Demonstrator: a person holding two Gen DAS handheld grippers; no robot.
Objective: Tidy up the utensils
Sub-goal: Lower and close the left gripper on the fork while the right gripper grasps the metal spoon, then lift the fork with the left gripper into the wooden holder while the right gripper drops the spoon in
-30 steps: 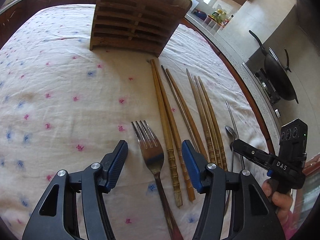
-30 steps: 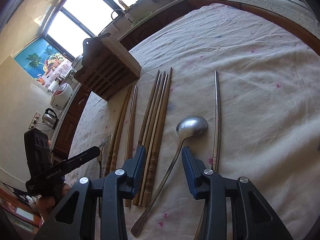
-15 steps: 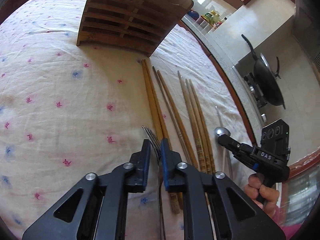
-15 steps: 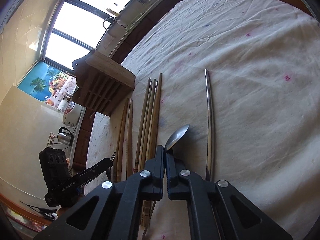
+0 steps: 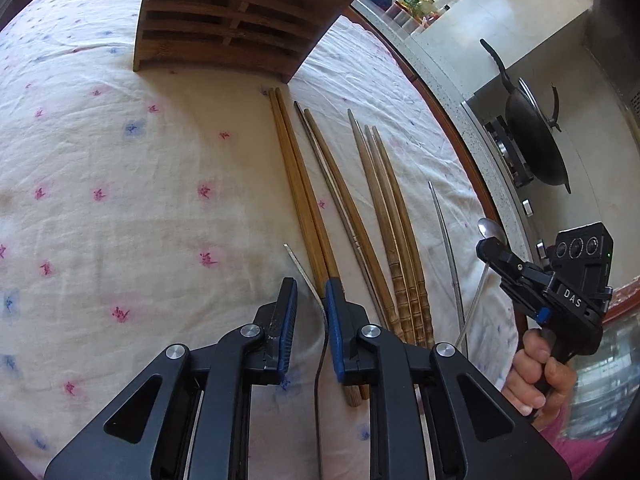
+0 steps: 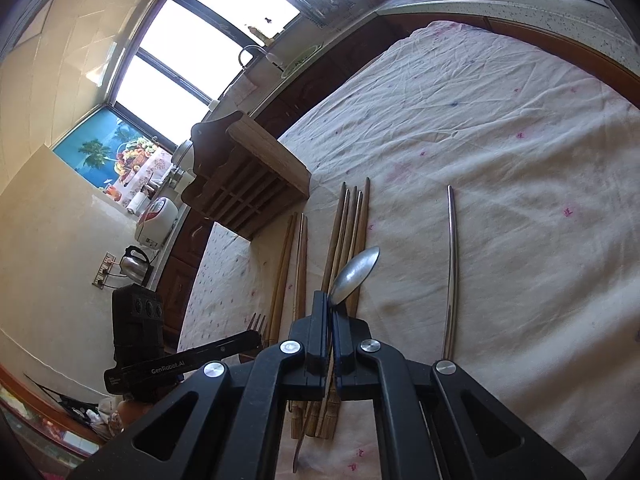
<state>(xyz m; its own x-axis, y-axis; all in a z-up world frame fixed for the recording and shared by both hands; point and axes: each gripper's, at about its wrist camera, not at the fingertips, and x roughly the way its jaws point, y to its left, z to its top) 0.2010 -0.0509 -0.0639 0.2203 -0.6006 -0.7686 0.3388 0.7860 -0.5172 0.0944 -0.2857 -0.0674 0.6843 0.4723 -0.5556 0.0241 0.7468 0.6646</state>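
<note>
My left gripper [image 5: 311, 300] is shut on a metal fork [image 5: 304, 276], seen edge-on and lifted off the cloth; the fork's tines also show in the right wrist view [image 6: 257, 322]. My right gripper [image 6: 331, 312] is shut on a metal spoon [image 6: 354, 274], its bowl tilted up above the cloth; the spoon also shows in the left wrist view [image 5: 490, 230]. Several wooden chopsticks [image 5: 308, 208] lie side by side on the flowered tablecloth [image 5: 120, 184]. A metal chopstick [image 6: 452, 264] lies to their right. A slatted wooden utensil rack [image 5: 236, 16] stands at the far side.
The table's wooden rim [image 5: 452, 128] runs along the right. Beyond it is a counter with a black wok [image 5: 532, 136] on a stove. A kettle [image 6: 134, 266] and a rice cooker [image 6: 158, 220] stand on a far counter under the window.
Both grippers closed from open, the left on the fork and the right on the spoon. Both utensils have been raised off the cloth and turned on edge.
</note>
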